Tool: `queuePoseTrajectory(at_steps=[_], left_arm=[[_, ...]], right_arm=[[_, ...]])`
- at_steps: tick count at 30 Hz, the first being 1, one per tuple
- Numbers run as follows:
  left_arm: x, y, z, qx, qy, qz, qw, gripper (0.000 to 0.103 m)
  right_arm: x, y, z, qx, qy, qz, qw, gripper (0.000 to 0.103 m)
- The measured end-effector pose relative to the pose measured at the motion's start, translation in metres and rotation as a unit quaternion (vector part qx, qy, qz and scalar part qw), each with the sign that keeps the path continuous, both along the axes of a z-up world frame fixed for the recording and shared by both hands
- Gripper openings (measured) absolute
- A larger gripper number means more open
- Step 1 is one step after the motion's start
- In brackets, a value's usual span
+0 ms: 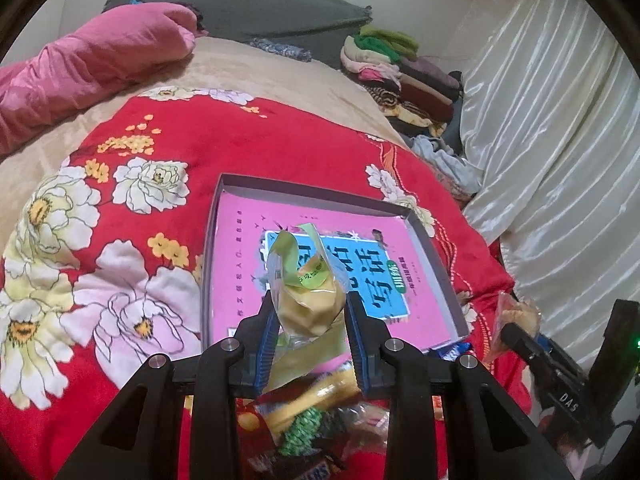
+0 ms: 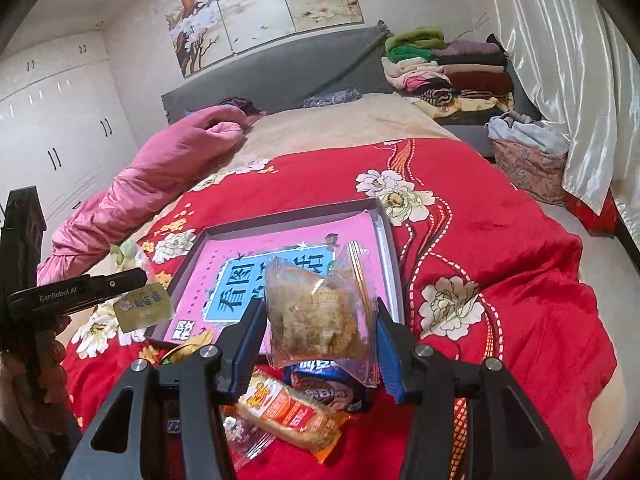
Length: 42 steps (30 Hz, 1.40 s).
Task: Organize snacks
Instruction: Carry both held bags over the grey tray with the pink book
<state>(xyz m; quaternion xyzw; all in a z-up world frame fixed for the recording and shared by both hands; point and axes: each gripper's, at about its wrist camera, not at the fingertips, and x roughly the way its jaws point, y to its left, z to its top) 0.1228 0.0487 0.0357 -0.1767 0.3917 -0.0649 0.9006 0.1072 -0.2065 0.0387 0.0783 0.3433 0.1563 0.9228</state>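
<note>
Snacks first: your left gripper (image 1: 310, 316) pinches a yellow-green pastry packet (image 1: 308, 296); your right gripper (image 2: 320, 340) pinches a clear cookie packet (image 2: 320, 312). Both are held off the bed, likely for carrying to the box. Loose pile lies below them on the red floral quilt (image 2: 500, 240): an orange wrapped bar (image 2: 296, 416) and a dark blue packet (image 2: 328, 384), print too blurred to read. Just beyond sits the shallow box (image 2: 390, 240), lined by a pink book (image 2: 224, 264) titled "看图…话". Left tool's side reads "GenRobot.AI".
</note>
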Motion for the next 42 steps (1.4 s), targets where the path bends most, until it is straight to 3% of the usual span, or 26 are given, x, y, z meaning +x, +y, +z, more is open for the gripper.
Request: queuePoseTrajectory(at_steps=[13, 17, 30, 42], left_arm=[[0.026, 0.014, -0.009, 0.012, -0.002, -0.011, 0.9999, 0.033], [0.036, 0.016, -0.021, -0.001, 0.014, -0.016, 0.9998, 0.033], [0.049, 0.011, -0.055, 0.013, 0.044, -0.023, 0.9987, 0.033], [0.051, 0.005, -0.067, 0.015, 0.061, -0.039, 0.9973, 0.033]], right_arm=[[0.033, 0.009, -0.01, -0.006, 0.011, -0.002, 1.0, 0.052], [0.045, 0.016, -0.017, -0.01, 0.025, 0.0, 1.0, 0.052], [0.071, 0.022, -0.043, -0.011, 0.075, -0.006, 0.997, 0.052], [0.078, 0.024, -0.056, -0.023, 0.104, -0.002, 0.994, 0.052]])
